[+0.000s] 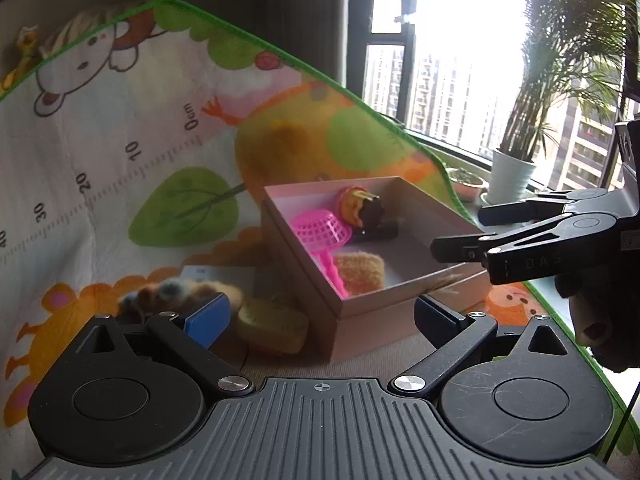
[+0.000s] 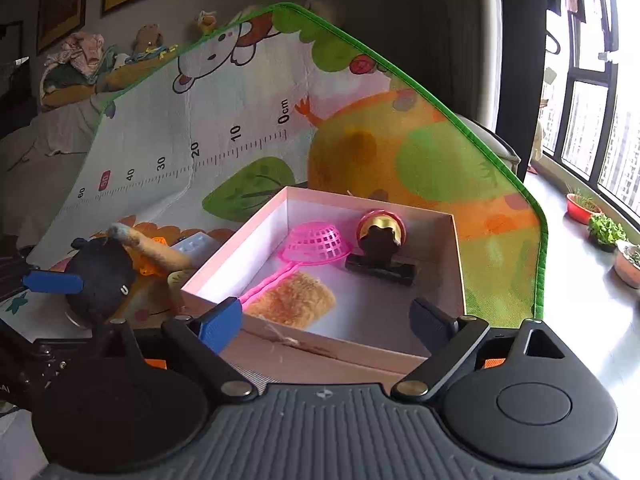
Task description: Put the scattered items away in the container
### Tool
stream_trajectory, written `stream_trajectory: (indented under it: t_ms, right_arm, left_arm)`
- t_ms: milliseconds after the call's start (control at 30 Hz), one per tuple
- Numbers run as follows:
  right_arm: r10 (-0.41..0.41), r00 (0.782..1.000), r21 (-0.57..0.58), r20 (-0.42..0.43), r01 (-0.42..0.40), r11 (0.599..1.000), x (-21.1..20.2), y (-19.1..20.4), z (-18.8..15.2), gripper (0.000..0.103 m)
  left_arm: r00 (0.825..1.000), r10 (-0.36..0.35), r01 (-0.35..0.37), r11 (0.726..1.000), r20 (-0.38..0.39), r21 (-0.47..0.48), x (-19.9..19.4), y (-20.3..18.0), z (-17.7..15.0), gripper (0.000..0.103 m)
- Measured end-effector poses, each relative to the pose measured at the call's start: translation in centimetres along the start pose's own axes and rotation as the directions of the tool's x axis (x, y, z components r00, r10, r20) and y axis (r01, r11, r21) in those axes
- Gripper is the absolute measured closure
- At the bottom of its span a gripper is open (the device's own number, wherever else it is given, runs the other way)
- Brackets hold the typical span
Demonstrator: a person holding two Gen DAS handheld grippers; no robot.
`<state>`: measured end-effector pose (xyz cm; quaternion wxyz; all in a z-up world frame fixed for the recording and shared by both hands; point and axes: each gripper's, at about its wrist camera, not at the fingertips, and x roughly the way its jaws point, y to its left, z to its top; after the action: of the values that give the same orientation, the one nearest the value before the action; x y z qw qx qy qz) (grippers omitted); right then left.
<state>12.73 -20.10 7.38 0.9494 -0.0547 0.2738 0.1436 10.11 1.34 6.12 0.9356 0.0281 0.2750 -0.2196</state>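
Observation:
An open pink cardboard box (image 1: 360,312) (image 2: 456,256) sits on a cartoon play mat. It holds a pink plastic strainer (image 1: 320,232) (image 2: 316,244), a tan fuzzy piece (image 1: 360,272) (image 2: 296,300), and a red-and-gold round toy (image 2: 380,222) with a black clip (image 2: 380,266). My left gripper (image 1: 322,316) is open just before the box's near corner, nothing between its fingers. A furry toy (image 1: 180,292) and a yellow item (image 1: 272,322) lie on the mat left of the box. My right gripper (image 2: 328,318) (image 1: 458,231) stands open over the box's near wall, empty.
The mat (image 2: 240,152) has a green border and a printed ruler. A white block (image 2: 196,246), an orange piece (image 2: 150,268) and a black round item (image 2: 100,276) lie left of the box. Potted plants (image 2: 604,228) line the window sill at right.

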Motion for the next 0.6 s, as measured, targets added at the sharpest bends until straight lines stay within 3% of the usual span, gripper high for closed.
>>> stream_trajectory:
  t_ms: [200,300,367,500,600]
  right_arm:
    - [0.019,1.0,-0.134,0.006,-0.018,0.991,-1.1,5.5,-1.0,0.012]
    - [0.049,0.998,-0.211,-0.031,-0.055,0.976,-1.2,8.2,-1.0,0.033]
    - [0.075,0.994,-0.24,-0.073,-0.091,0.966,-0.9,9.7,-0.6,0.054]
    - [0.084,0.993,-0.302,-0.081,-0.105,0.948,0.1,12.2,1.4,0.056]
    - [0.054,0.997,-0.412,-0.059,-0.074,0.908,2.3,14.6,3.3,0.056]
  left_arm:
    - [0.985,0.129,-0.137,0.988,-0.113,-0.068,-2.5,2.6,-6.5,0.002]
    - [0.98,0.164,-0.178,0.976,-0.114,-0.122,-3.6,3.8,-7.8,0.002]
    - [0.979,0.185,-0.198,0.965,-0.089,-0.172,-4.4,4.7,-7.9,0.001]
    - [0.975,0.214,-0.223,0.947,-0.06,-0.232,-5.1,5.6,-8.3,0.001]
    - [0.978,0.209,-0.209,0.954,-0.022,-0.216,-5.5,5.1,-8.5,0.001]
